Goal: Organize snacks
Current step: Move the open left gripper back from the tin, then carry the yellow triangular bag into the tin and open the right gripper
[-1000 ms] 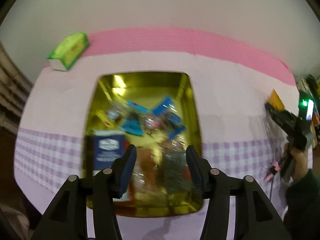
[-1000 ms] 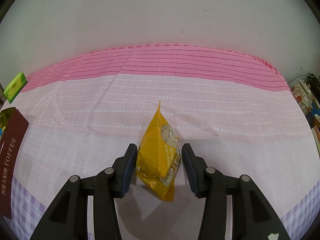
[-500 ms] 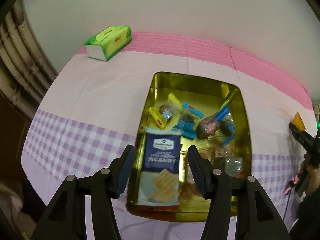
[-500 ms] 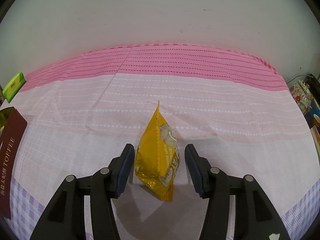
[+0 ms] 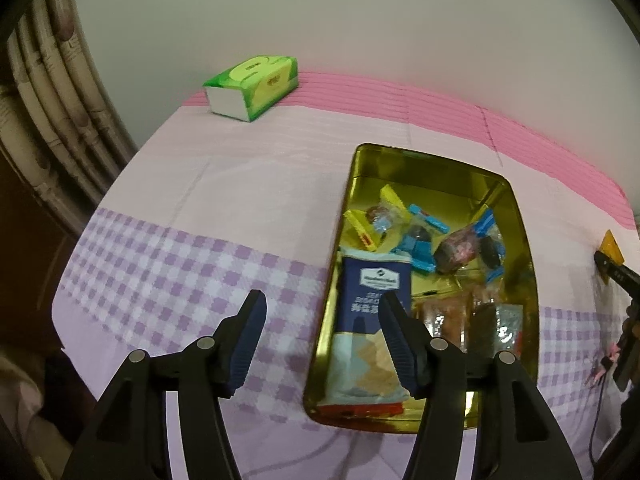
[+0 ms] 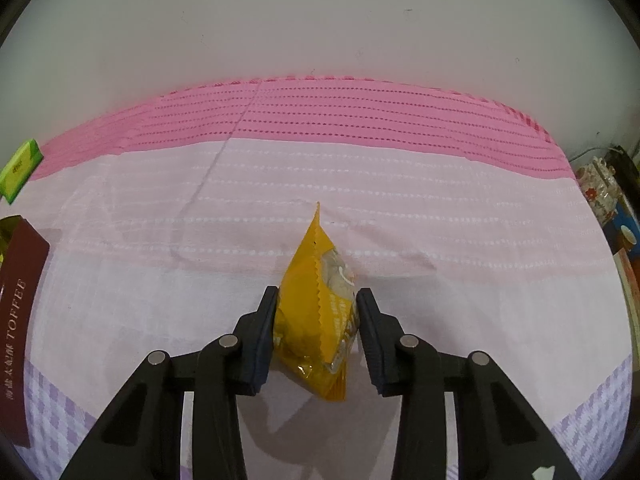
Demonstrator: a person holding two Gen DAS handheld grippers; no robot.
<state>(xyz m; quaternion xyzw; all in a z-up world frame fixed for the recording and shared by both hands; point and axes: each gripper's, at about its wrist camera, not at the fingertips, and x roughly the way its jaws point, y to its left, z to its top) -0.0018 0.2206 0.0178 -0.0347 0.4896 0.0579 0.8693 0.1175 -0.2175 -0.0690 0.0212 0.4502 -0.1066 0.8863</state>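
A gold tin lies on the cloth, holding a navy cracker packet and several small wrapped sweets. My left gripper is open and empty, above the tin's near left edge. My right gripper is shut on a yellow snack bag, which stands on edge between the pads and rests on the pink cloth. That bag and gripper also show at the far right of the left wrist view.
A green tissue box sits at the back left by the wall. The tin's brown "TOFFEE" side is at the left edge of the right wrist view. Clutter lies beyond the table's right end.
My left gripper has swung left and back from over the tin, so the tin now sits to its right. My right gripper's jaws have closed in onto the yellow bag.
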